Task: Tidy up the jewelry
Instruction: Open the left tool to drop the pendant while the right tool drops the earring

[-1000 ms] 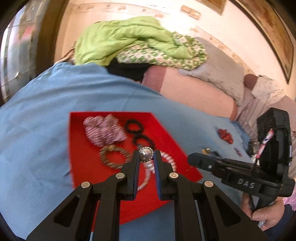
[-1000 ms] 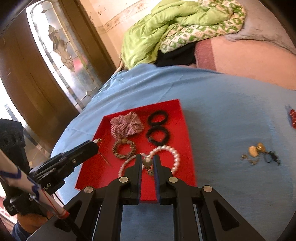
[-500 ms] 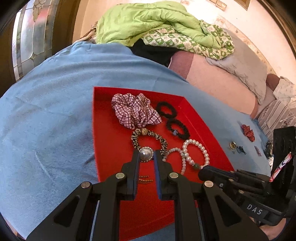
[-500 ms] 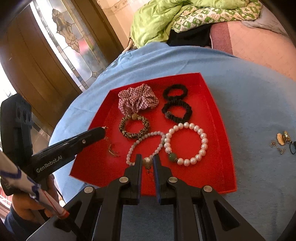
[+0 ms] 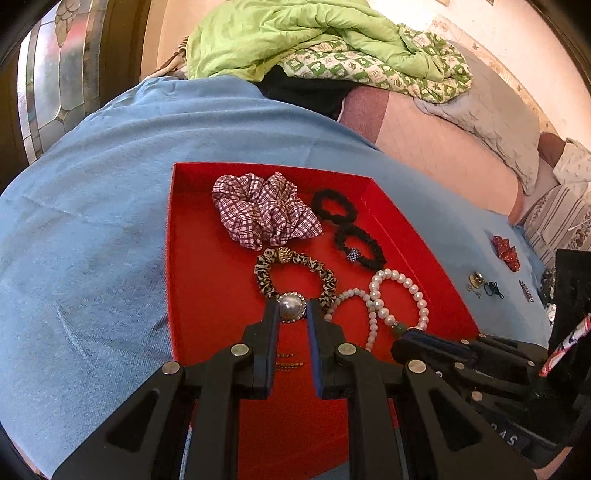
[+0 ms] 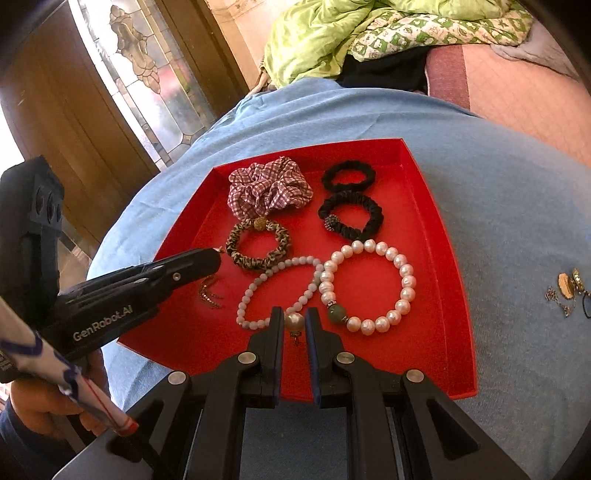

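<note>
A red tray [image 5: 173,258] [image 6: 443,258] lies on the blue cloth. In it are a plaid scrunchie [image 5: 264,214], two black hair ties [image 5: 334,210], a leopard-print tie [image 5: 295,275] and two pearl bracelets [image 6: 369,286]. My left gripper [image 5: 291,308] is shut on a pearl earring [image 5: 291,306] with a sparkly rim; its fine chains [image 6: 210,291] hang down to the tray floor at the near left. My right gripper [image 6: 294,319] is shut on a second pearl earring [image 6: 294,321], low over the tray's near edge beside the bracelets.
Loose pieces lie on the blue cloth right of the tray: gold earrings [image 6: 567,286] and a red ornament [image 5: 506,251]. A green quilt [image 5: 295,33] is heaped behind, and a stained-glass door [image 6: 140,74] stands at the left. A hand [image 6: 40,406] holds the left gripper.
Both grippers have come down and forward over the tray, tilting more downward, each still gripping its earring. The left earring's chains now reach the tray floor.
</note>
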Motion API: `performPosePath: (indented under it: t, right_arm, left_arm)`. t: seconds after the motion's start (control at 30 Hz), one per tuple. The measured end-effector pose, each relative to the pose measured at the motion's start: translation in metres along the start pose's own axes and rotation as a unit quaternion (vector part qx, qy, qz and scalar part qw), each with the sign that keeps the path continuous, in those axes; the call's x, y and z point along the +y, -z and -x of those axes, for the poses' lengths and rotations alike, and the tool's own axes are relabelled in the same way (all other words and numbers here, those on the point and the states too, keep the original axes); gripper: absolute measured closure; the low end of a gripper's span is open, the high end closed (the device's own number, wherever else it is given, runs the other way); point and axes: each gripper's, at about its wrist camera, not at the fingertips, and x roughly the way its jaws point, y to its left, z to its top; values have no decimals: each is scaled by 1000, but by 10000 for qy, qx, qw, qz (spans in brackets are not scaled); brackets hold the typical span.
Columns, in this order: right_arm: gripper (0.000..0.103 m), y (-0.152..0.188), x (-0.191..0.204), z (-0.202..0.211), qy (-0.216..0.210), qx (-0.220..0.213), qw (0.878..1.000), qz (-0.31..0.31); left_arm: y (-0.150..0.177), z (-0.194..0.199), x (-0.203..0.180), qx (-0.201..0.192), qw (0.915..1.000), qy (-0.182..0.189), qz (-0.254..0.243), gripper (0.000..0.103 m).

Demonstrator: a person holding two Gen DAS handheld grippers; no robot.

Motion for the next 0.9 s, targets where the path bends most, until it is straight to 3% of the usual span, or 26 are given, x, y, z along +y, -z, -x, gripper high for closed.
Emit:
performPosePath:
  t: [0.37, 0.77, 0.9]
  right_arm:
    - [90, 2, 4, -1, 125, 124, 9993, 343]
    - [90, 1, 0, 1, 59, 121, 9997, 201]
    - [86, 1, -6, 5, -103, 93, 9999, -4]
  left_arm:
    - [0, -5, -6, 81, 9999, -98, -81, 89]
    - [1, -6, -6, 63, 9999, -83, -61, 88]
    - [0, -2, -7, -38, 10000, -50, -11, 83]
